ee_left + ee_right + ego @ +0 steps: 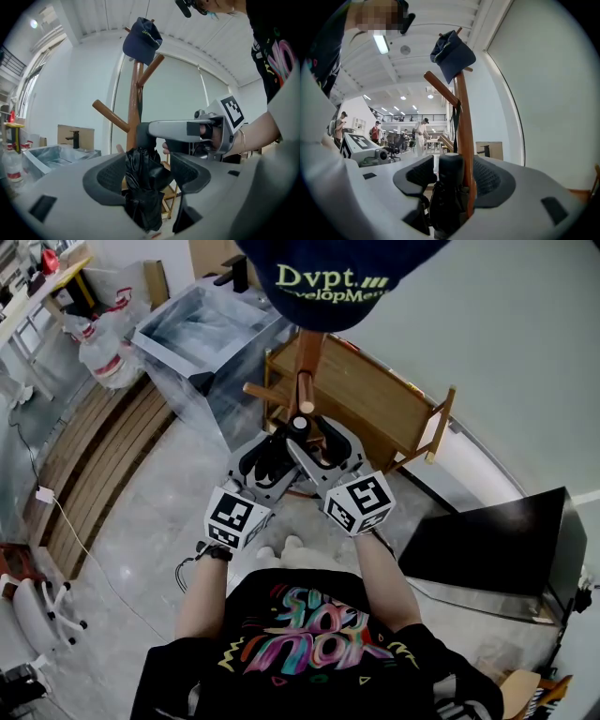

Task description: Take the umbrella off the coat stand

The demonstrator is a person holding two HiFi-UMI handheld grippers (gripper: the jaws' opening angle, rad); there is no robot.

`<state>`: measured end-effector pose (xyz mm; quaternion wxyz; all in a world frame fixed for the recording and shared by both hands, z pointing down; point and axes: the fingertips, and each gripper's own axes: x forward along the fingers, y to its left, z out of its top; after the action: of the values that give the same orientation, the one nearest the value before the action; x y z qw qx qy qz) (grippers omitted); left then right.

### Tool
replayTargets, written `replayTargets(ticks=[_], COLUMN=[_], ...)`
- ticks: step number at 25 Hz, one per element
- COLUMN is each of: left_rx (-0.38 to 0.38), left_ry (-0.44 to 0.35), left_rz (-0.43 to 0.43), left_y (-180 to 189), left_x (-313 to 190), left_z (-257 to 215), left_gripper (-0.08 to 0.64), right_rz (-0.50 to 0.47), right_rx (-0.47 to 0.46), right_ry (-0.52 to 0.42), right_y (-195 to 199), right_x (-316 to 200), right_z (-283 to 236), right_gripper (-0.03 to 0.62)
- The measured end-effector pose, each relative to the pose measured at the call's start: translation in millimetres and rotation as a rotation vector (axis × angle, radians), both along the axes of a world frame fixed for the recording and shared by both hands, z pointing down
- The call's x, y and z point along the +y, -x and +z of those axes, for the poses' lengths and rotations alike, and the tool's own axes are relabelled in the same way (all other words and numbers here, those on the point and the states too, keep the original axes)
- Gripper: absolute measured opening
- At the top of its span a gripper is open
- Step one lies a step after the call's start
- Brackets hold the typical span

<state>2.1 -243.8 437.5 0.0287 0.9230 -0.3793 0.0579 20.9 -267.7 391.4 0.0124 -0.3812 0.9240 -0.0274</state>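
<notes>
A wooden coat stand [307,357] [136,93] [462,117] carries a dark blue cap [328,277] [142,40] [452,54] on top. A black folded umbrella [143,187] [450,187] hangs upright beside the pole. My left gripper [272,460] [147,176] is open, with the umbrella's folded cloth between its jaws. My right gripper [323,448] [451,176] is open too, with the umbrella's black handle and the pole between its jaws. Both grippers meet at the stand from opposite sides. In the head view they hide most of the umbrella.
Behind the stand stands a wooden slatted frame [375,399]. A grey metal basin [202,324] is at the back left, with water bottles [103,348] beside it. A black panel [497,549] lies at the right. People [423,133] stand far off in the hall.
</notes>
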Motion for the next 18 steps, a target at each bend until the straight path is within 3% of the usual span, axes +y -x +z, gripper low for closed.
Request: replayTargets(ticks=[5, 14, 18], left_rx=[0.025, -0.013, -0.04], left_ry=[0.027, 0.056, 0.065], left_rz=[0.007, -0.007, 0.0], left_y=[0, -8, -13], left_x=[-7, -23, -25], left_z=[8, 24, 26], left_gripper=[0.288, 0.29, 0.29], right_rz=[-0.045, -0.05, -0.042], right_rx=[0.033, 0.082, 0.058], right_ry=[-0.007, -0.02, -0.004], right_y=[6, 14, 12], right_x=[-4, -8, -9], right_z=[8, 18, 18], right_gripper=[0.259, 0.212, 0.202])
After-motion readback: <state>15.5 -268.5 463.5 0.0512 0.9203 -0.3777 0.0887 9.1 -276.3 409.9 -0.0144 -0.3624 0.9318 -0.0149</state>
